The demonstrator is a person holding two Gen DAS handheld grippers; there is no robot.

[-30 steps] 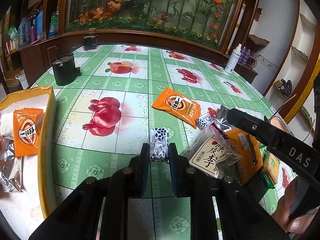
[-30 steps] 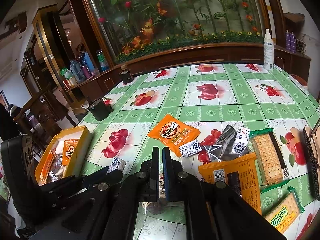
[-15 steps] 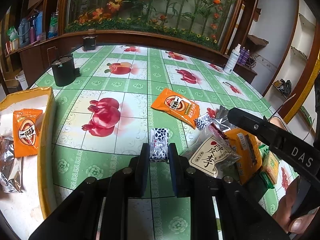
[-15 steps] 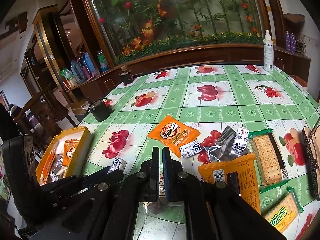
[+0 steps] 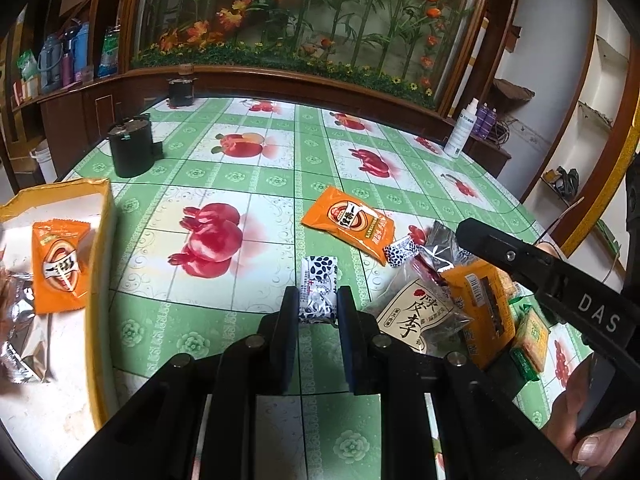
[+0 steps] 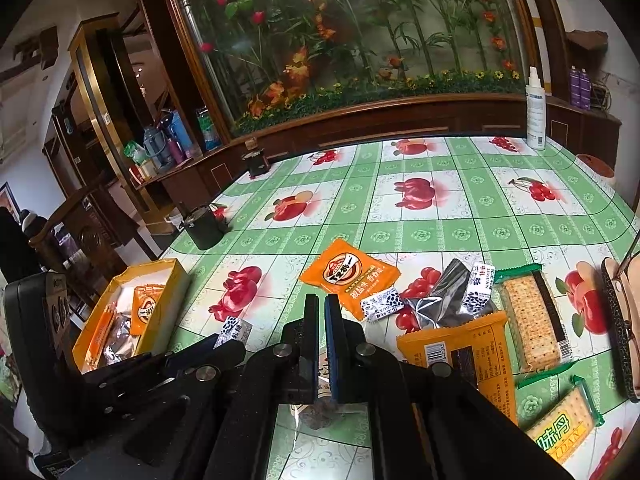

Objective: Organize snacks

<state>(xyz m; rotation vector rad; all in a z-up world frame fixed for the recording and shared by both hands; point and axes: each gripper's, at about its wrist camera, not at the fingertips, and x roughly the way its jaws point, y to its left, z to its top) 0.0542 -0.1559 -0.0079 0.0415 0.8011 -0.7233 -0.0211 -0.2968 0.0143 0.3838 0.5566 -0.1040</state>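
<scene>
Glass-fronted plant display (image 5: 304,20), dark wood cabinets (image 6: 100,92), white wall (image 5: 560,60).

Left gripper (image 5: 318,306) clamped on black-and-white candy (image 5: 318,288); yellow box (image 5: 100,264) at near left.

Yellow box (image 6: 168,300) sits at the table's (image 6: 460,216) left edge, packets inside. Loose snacks cluster on the right, cracker packs (image 6: 528,320) furthest right. Black pot (image 6: 204,226) stands behind the box.
</scene>
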